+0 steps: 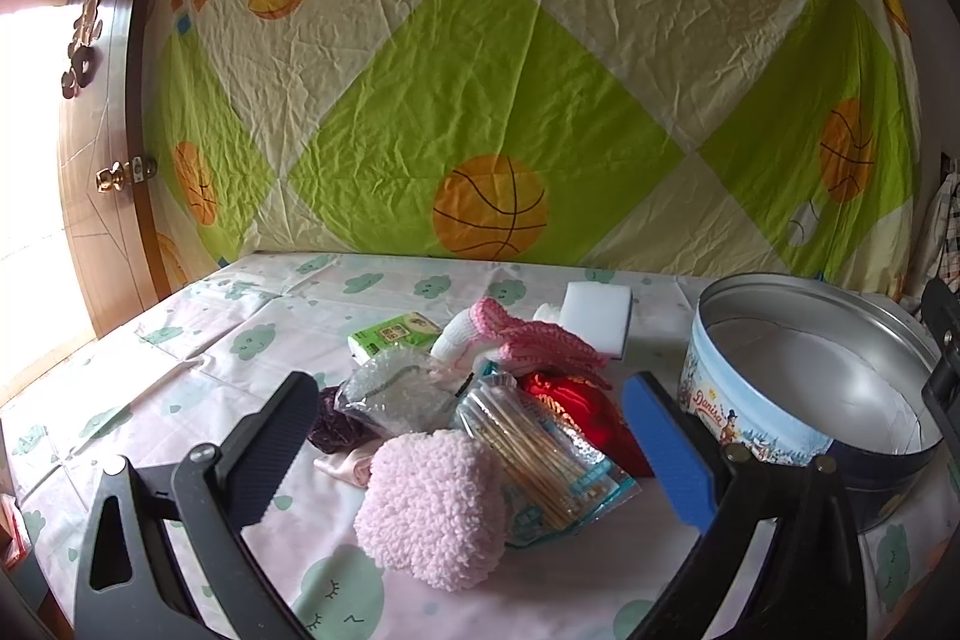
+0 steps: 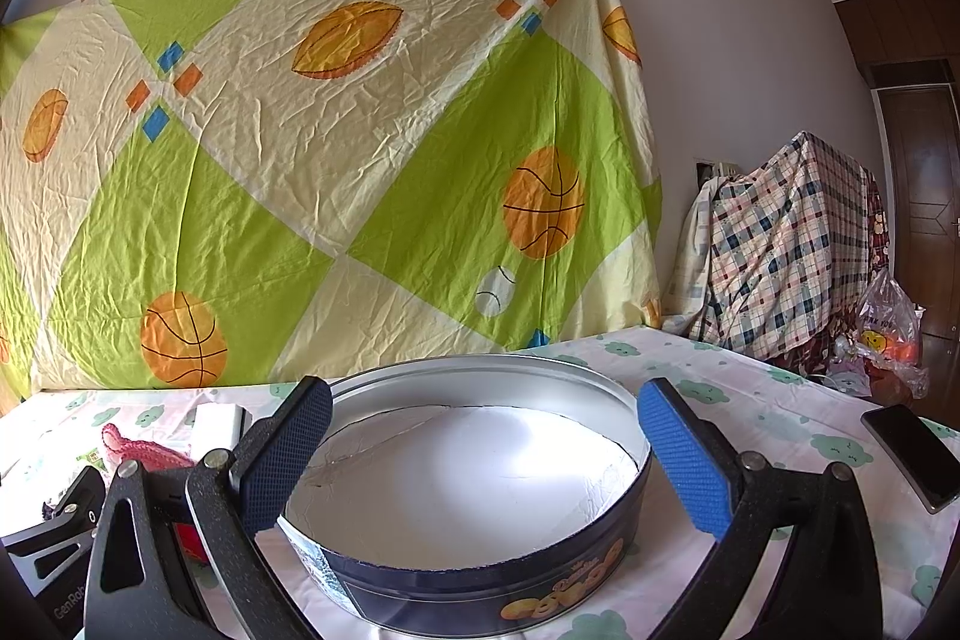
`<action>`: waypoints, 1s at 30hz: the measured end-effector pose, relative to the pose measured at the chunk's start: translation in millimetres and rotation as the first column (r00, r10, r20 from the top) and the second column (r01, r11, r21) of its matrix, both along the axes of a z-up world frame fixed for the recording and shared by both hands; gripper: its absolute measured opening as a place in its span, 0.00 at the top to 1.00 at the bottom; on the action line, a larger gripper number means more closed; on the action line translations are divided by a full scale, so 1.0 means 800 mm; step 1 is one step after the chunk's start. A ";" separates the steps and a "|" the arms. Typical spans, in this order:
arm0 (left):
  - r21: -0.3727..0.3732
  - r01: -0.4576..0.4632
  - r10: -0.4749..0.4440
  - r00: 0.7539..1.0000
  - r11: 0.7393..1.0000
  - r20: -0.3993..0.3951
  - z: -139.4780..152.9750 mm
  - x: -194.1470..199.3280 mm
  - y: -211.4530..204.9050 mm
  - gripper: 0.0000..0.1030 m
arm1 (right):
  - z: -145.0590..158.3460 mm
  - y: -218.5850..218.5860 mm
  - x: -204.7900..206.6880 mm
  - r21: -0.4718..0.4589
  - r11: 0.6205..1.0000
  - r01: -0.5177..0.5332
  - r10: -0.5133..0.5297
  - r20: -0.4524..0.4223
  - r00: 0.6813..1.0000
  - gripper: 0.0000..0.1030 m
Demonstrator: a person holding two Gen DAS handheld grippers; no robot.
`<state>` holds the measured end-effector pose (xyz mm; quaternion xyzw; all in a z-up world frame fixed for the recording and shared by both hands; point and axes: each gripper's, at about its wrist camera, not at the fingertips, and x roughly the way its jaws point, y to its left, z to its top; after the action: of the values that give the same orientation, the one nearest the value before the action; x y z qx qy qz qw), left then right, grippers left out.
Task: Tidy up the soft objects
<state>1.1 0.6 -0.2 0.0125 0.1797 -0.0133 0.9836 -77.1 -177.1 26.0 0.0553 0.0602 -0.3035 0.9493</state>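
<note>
Left wrist: left claw [image 1: 474, 451] released, straddling the pink puff [image 1: 429, 508] atop the pile, lined up to grab.
Right wrist: right claw [image 2: 483, 460] released, hovering over the empty tin [image 2: 498, 574], guarding the drop spot.

A green-and-cream sports-print sheet [image 2: 336, 160] hangs across the white far wall [image 2: 690, 10]; bright daylight floods beside a wooden door [image 1: 114, 148] at left, a plaid-draped heap [image 2: 786, 244] at right.
</note>
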 end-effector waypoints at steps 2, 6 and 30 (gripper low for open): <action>0.000 0.000 0.000 1.000 1.000 0.001 0.000 0.000 0.000 0.00 | 0.000 0.000 0.000 0.000 1.000 0.000 0.000 0.001 1.000 0.00; 0.000 0.001 -0.001 1.000 1.000 -0.001 0.001 0.000 0.001 0.00 | 0.000 0.001 0.000 -0.001 1.000 0.000 0.000 0.000 1.000 0.00; -0.005 0.000 0.000 1.000 1.000 -0.003 0.000 0.001 0.002 0.00 | -0.001 0.002 0.004 -0.002 1.000 0.001 -0.001 -0.006 1.000 0.00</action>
<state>1.8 2.2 0.0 0.0102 0.1810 -0.0140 0.9833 -73.6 -175.2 25.0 0.0534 0.0626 -0.3042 0.9490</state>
